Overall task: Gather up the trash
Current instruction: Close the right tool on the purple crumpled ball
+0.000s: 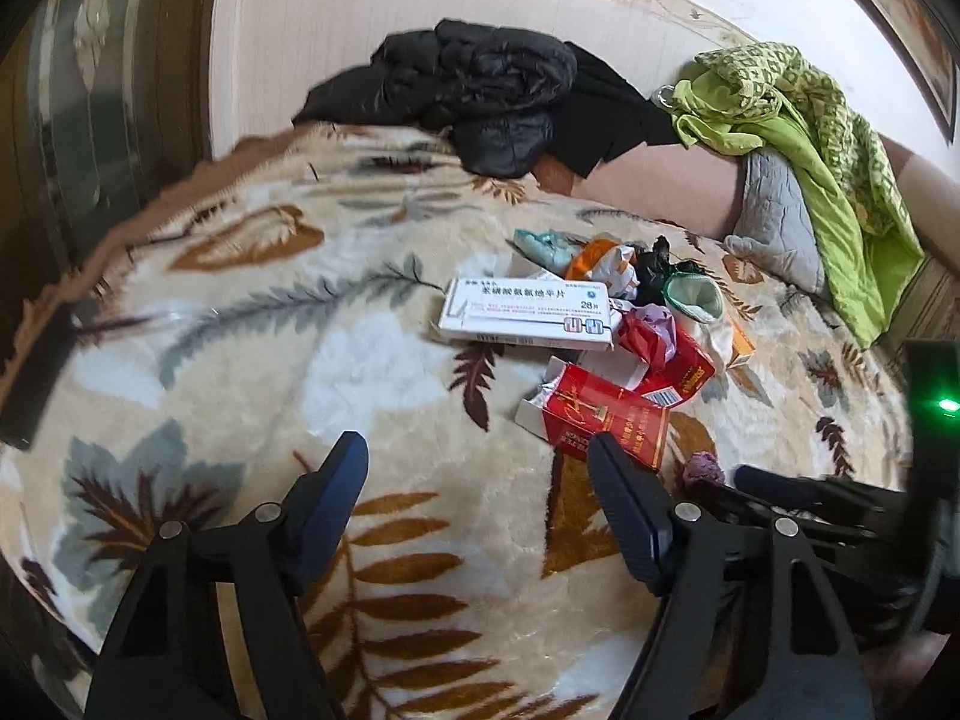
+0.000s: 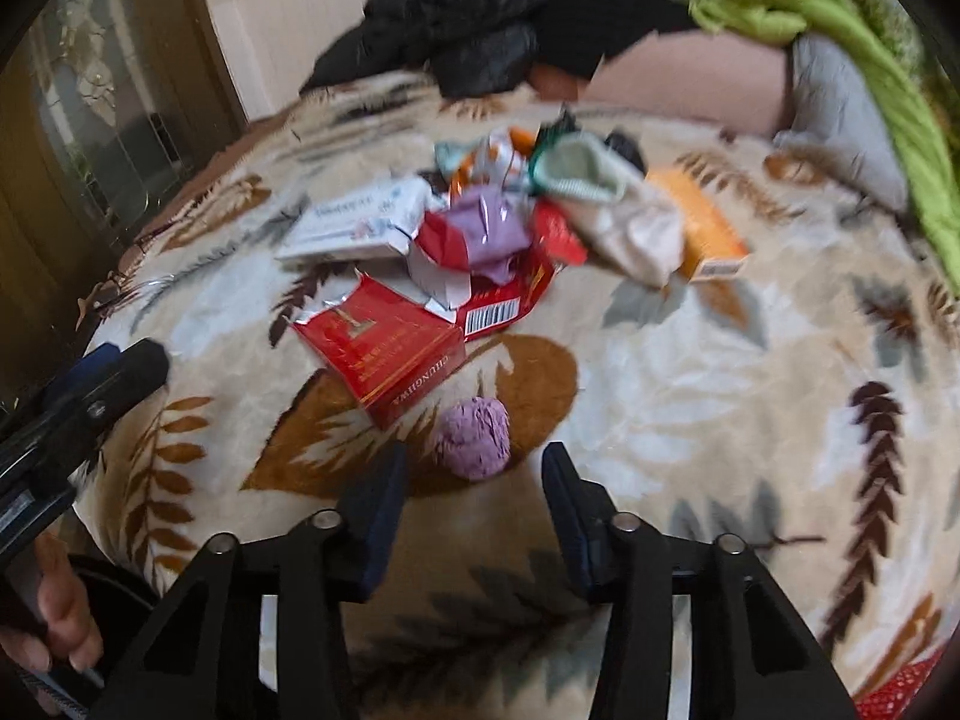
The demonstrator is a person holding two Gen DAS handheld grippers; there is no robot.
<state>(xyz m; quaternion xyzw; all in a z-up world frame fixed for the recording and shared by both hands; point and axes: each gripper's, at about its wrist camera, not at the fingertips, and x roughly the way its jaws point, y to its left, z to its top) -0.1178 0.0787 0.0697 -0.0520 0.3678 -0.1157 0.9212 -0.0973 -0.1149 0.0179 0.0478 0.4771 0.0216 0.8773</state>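
Observation:
A pile of trash lies on a leaf-patterned blanket. It holds a white medicine box, a red cigarette pack, torn red packaging, an orange box and a pale sock. A small purple ball lies nearest, just ahead of my right gripper, which is open and empty. My left gripper is open and empty, its right finger beside the red pack. The purple ball also shows in the left wrist view. The right gripper shows at the right edge of the left wrist view.
A black jacket lies at the far side of the bed. A green quilt and a grey pillow are heaped at the far right. A dark wooden cabinet stands to the left.

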